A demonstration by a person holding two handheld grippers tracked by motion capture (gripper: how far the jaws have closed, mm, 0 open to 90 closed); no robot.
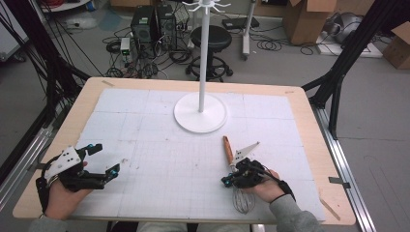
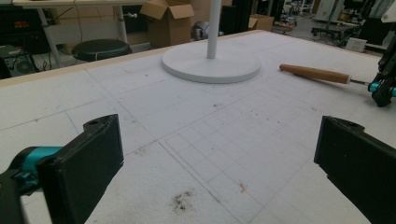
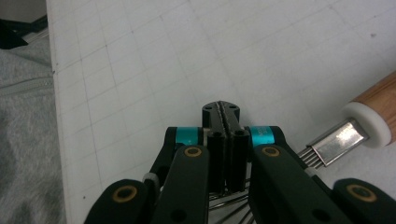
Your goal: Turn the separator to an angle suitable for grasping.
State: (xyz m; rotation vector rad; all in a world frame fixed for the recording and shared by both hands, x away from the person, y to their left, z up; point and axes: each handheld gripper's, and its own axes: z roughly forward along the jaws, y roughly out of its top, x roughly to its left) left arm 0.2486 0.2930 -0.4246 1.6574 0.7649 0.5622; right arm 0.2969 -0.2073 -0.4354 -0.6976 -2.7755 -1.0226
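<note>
A whisk lies on the white grid mat (image 1: pixel 159 145) at the right, its wooden handle (image 1: pixel 227 150) pointing toward the stand and its wire head (image 1: pixel 243 200) near the front edge. My right gripper (image 1: pixel 226 182) hovers over the whisk's neck, jaws shut, pointing left. In the right gripper view the right gripper (image 3: pixel 221 109) shows pads pressed together with nothing visible between them; the whisk handle (image 3: pixel 378 100) and metal ferrule (image 3: pixel 338 144) lie to its right, wires passing beneath. My left gripper (image 1: pixel 104 159) rests at the front left, open and empty, and in its own view (image 2: pixel 219 177) faces the whisk handle (image 2: pixel 315 73).
A white stand with a round base (image 1: pixel 200 113) and tall pole (image 1: pixel 202 58) occupies the middle back of the mat. The wooden table edge (image 1: pixel 319 145) frames the mat. Beyond the table are a black stool (image 1: pixel 210 41), computer cases (image 1: pixel 154 24), cardboard boxes (image 1: pixel 304 19) and black frame legs (image 1: pixel 338 82).
</note>
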